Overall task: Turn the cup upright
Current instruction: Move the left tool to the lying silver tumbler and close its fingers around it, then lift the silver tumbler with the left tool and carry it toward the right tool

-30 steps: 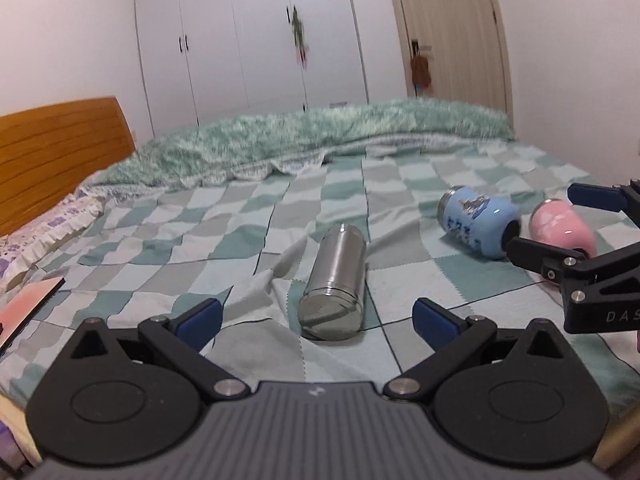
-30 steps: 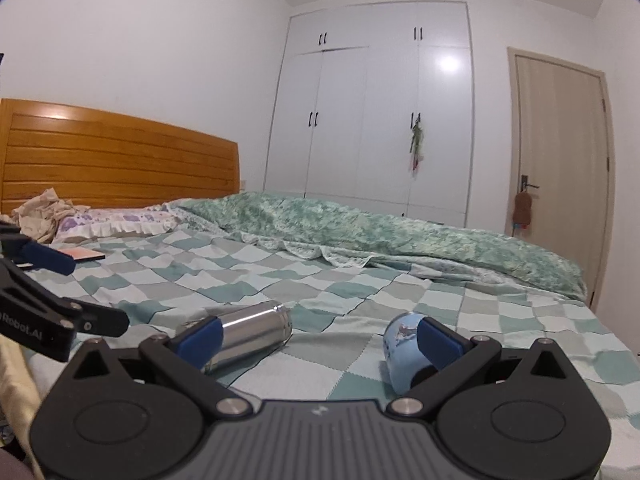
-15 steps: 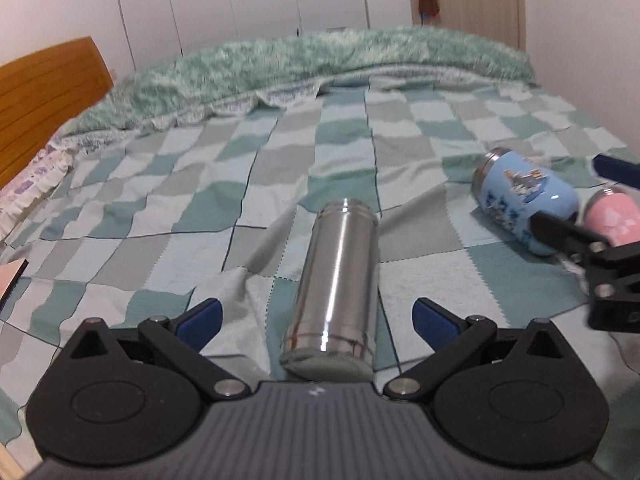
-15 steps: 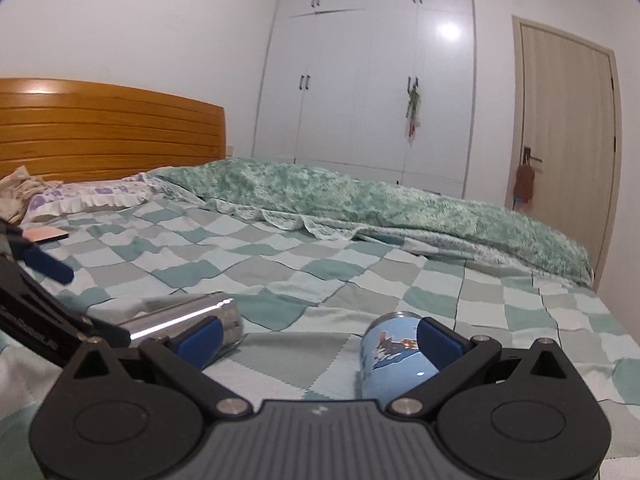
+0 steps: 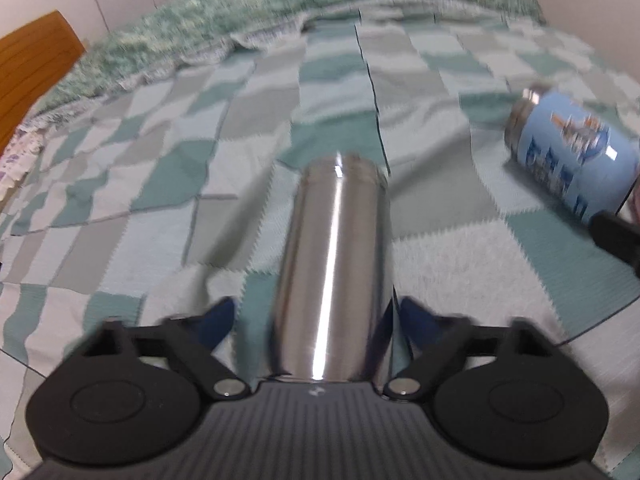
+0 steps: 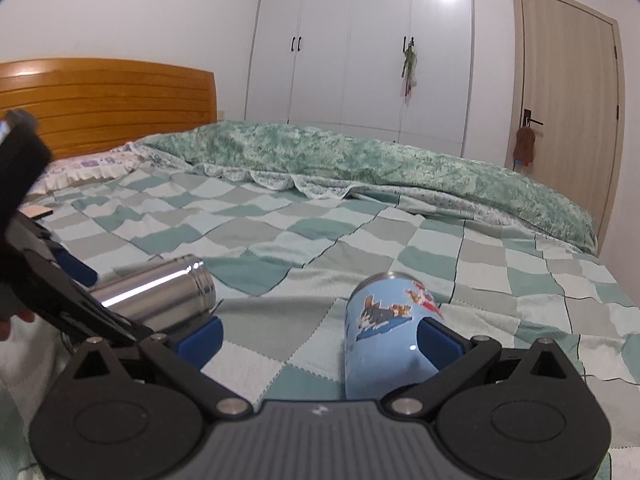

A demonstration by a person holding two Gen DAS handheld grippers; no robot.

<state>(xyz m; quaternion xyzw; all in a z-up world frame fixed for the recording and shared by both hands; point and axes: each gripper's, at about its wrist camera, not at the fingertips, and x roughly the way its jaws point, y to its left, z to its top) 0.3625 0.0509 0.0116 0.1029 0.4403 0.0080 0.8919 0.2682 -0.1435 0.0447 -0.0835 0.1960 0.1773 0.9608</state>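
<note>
A steel cup (image 5: 332, 264) lies on its side on the checkered bedspread, its near end between the fingers of my left gripper (image 5: 318, 316). The jaws are open around it, with gaps on both sides. It also shows in the right wrist view (image 6: 156, 298), with the left gripper (image 6: 60, 280) at its near end. A blue cartoon cup (image 6: 384, 332) lies on its side between the open fingers of my right gripper (image 6: 320, 334), close to the right finger. It also shows in the left wrist view (image 5: 568, 160).
The bed carries a green quilt (image 6: 360, 160) bunched along the far side. A wooden headboard (image 6: 100, 104) stands at the left. White wardrobes (image 6: 360, 48) and a door (image 6: 568, 92) are behind. A pink object (image 5: 634, 204) shows at the right edge.
My left gripper has moved forward and down so the steel cup's near end now sits between its fingers. My right gripper has moved closer to the blue cup.
</note>
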